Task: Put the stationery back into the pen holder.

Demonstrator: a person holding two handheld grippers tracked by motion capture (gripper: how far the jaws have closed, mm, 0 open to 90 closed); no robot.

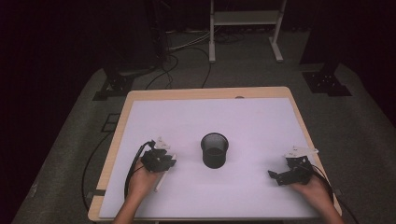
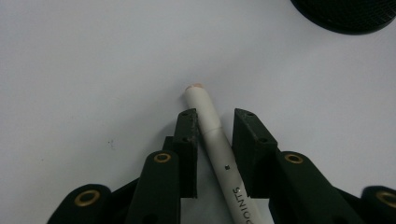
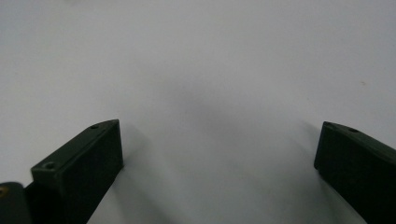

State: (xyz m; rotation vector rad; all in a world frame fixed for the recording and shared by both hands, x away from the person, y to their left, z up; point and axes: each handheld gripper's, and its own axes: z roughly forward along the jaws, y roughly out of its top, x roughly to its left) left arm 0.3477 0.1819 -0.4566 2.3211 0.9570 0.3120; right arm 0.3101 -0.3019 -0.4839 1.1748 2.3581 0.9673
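Grasping step: pen (image 2: 215,140) is bracketed by left gripper (image 2: 215,122), jaws not yet clamped; right gripper (image 3: 219,154) spread, idle; lifting toward cup (image 1: 215,150) is judged next.

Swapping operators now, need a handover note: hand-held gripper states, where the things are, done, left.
Left hand-held gripper: jaws around the white pen, left pad touching, a slight gap at the right pad; pen lies on the white sheet.
Right hand-held gripper: open, nothing between its jaws, resting low at the sheet's right side.
Black mesh cup: upright, mid-table, looks empty.
Done: pen bracketed.
Left: probably finish the grip, lift, drop the pen in the cup.
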